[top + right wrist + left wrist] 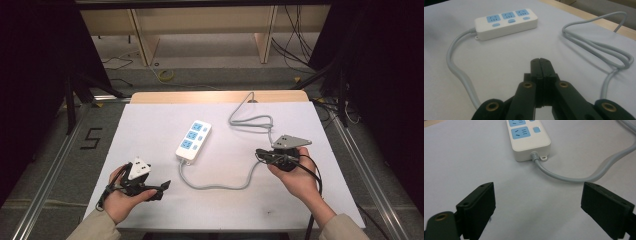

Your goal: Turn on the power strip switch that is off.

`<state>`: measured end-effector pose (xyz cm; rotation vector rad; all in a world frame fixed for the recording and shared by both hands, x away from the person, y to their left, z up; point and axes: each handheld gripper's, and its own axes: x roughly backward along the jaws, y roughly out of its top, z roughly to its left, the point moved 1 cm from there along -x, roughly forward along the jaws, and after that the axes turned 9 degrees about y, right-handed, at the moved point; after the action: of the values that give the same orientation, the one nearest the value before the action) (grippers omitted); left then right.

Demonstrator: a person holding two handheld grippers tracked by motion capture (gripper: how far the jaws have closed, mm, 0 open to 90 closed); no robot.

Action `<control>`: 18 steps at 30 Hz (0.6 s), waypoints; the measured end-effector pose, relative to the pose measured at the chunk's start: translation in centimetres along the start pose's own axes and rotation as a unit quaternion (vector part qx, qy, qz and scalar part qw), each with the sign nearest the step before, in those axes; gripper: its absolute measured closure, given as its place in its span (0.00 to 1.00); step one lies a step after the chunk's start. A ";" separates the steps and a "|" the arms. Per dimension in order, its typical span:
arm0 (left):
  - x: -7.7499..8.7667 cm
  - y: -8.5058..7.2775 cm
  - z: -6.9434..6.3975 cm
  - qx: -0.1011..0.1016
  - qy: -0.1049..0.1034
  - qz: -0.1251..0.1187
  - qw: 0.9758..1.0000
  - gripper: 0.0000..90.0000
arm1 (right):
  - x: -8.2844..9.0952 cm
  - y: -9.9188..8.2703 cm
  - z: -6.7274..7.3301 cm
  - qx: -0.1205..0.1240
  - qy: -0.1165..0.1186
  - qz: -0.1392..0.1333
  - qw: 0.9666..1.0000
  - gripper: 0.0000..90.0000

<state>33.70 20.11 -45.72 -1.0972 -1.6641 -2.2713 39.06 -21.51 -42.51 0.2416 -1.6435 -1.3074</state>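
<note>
Left gripper: jaws wide, empty | right gripper: jaws closed, empty | risk: you snag the grey cable and drag the power strip.

Glossy white plastic power strip, smooth grey rubbery cord, matt table.

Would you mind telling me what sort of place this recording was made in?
Probably a lab recording station: a white-covered table holding just a power strip, metal frame rails alongside, and loose cables on the floor behind.
</note>
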 end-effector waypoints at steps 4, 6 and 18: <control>0.0 0.0 0.0 -0.001 0.000 0.000 1.000 0.13 | -0.4 0.3 0.1 0.002 0.002 0.000 1.000 1.00; 0.0 0.0 0.0 0.000 0.000 0.000 1.000 0.14 | -0.7 0.5 0.1 0.000 0.004 0.002 1.000 1.00; 0.0 0.0 0.0 -0.002 0.001 -0.001 1.000 0.14 | -1.9 1.3 0.0 0.002 0.009 0.005 1.000 1.00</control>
<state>33.69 20.08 -45.72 -1.0949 -1.6605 -2.2779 40.49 -19.72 -42.48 0.2458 -1.6301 -1.2916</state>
